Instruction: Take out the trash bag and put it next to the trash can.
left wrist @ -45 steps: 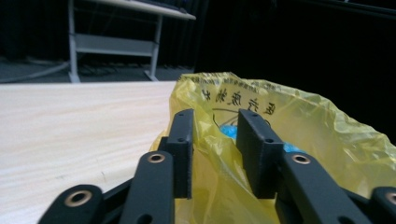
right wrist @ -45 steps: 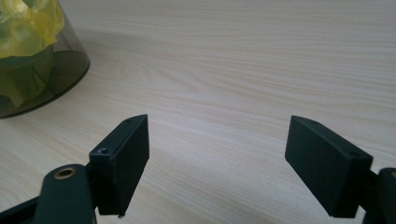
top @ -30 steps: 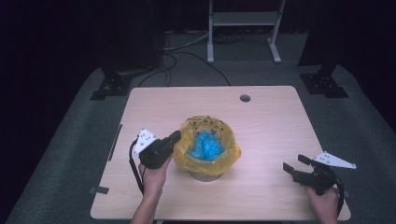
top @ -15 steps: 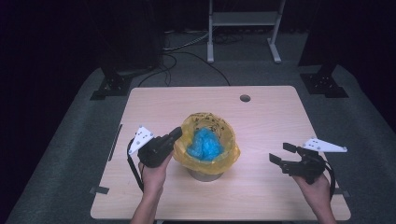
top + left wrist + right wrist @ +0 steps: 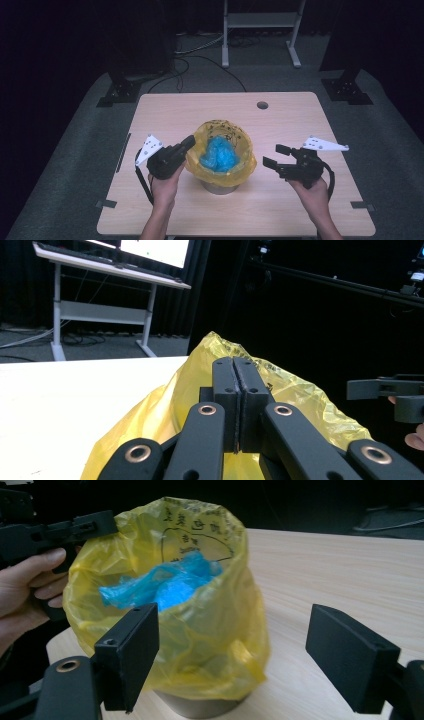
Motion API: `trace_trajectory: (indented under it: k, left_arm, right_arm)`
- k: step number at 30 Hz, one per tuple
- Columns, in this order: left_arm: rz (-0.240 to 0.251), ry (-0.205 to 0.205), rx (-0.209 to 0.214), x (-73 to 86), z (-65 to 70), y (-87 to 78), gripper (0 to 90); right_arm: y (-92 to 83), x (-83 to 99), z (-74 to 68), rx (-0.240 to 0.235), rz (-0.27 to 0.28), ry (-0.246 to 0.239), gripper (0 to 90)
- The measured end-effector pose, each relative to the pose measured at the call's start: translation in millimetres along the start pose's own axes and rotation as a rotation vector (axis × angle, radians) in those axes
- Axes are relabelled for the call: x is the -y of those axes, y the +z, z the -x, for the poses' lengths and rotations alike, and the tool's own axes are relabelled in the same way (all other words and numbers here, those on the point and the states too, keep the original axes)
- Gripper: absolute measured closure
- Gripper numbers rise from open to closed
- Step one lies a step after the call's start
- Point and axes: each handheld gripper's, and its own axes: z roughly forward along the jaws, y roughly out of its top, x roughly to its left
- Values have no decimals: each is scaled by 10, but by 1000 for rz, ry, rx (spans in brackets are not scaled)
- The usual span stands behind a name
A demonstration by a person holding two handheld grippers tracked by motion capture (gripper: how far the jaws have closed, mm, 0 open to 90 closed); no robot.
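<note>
A small grey bin (image 5: 220,189) lined with a yellow bag (image 5: 243,167) stands mid-table, crumpled blue plastic (image 5: 219,155) inside it. My left gripper (image 5: 190,141) reaches the bag's left rim. In the left gripper view its jaws (image 5: 233,360) are pressed together against the yellow film (image 5: 300,390); from the right gripper view its tip (image 5: 107,522) meets the rim. My right gripper (image 5: 274,155) hovers open just right of the bin, holding nothing. Its own view looks between its jaws (image 5: 230,625) at the bag (image 5: 215,625), the blue plastic (image 5: 165,587) and the bin's base (image 5: 195,707).
The wooden table (image 5: 300,115) has a cable hole (image 5: 262,105) at the back. A white desk frame (image 5: 260,20) and black stand feet (image 5: 117,92) sit on the floor behind. Black tape tabs (image 5: 106,204) mark the front corners.
My right gripper has come up from the table's right front corner and moved left toward the bin. The left gripper has stayed at the bag's rim.
</note>
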Motion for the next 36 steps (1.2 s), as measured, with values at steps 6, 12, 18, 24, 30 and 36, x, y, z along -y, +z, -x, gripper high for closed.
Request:
trace_trajectory:
  k: [6, 12, 18, 24, 30, 36]
  left_arm:
    - [-5, 2, 10, 9, 0, -5, 892]
    - [-13, 15, 16, 7, -4, -11, 892]
    - [-15, 16, 23, 7, 0, -12, 891]
    - [-19, 19, 32, 9, 22, 4, 891]
    - [-19, 23, 45, 5, 56, 13, 891]
    - [-15, 18, 45, 14, 62, 21, 889]
  right_arm:
    - [238, -84, -122, -10, -26, -1, 222]
    - [428, -107, -135, -17, -42, 11, 314]
    - [534, -74, -88, -17, -40, 36, 442]
    - [551, -84, -92, -1, -20, 16, 591]
    - [579, -123, -96, 34, -13, -14, 725]
    - [557, -136, -72, 45, 27, -53, 841]
